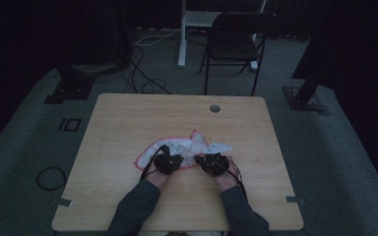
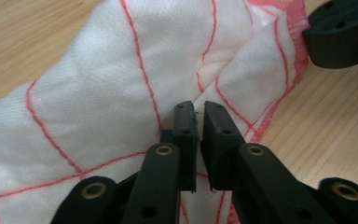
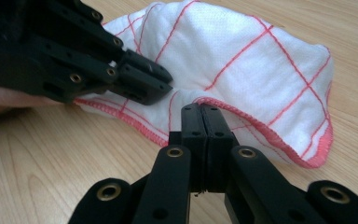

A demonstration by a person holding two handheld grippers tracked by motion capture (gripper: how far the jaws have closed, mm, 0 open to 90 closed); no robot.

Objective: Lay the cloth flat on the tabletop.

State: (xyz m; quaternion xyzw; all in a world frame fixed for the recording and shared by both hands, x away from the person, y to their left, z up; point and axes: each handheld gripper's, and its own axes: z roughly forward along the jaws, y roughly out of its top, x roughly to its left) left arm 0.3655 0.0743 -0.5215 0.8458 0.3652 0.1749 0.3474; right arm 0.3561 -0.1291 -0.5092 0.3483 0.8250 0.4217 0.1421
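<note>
Fingers (image 3: 204, 122) pinch cloth (image 3: 242, 60) hem; high view adds chair (image 1: 236, 39).

Cloth (image 2: 102, 88): white weave, crossed by thin red stitched lines forming a wide check; hem overlocked in pinkish-red thread. Table (image 1: 128, 118): light wood, fine pale grain, with one small grey round insert (image 1: 215, 108) near the far edge. Left gripper (image 2: 198, 114) and right gripper (image 3: 206, 114): matt black, brass-coloured pivot rivets. Sleeves (image 1: 135, 209): dark grey. Floor (image 1: 24, 147): grey carpet. Chair (image 1: 236, 42): black. Cables (image 1: 142, 81): black.
</note>
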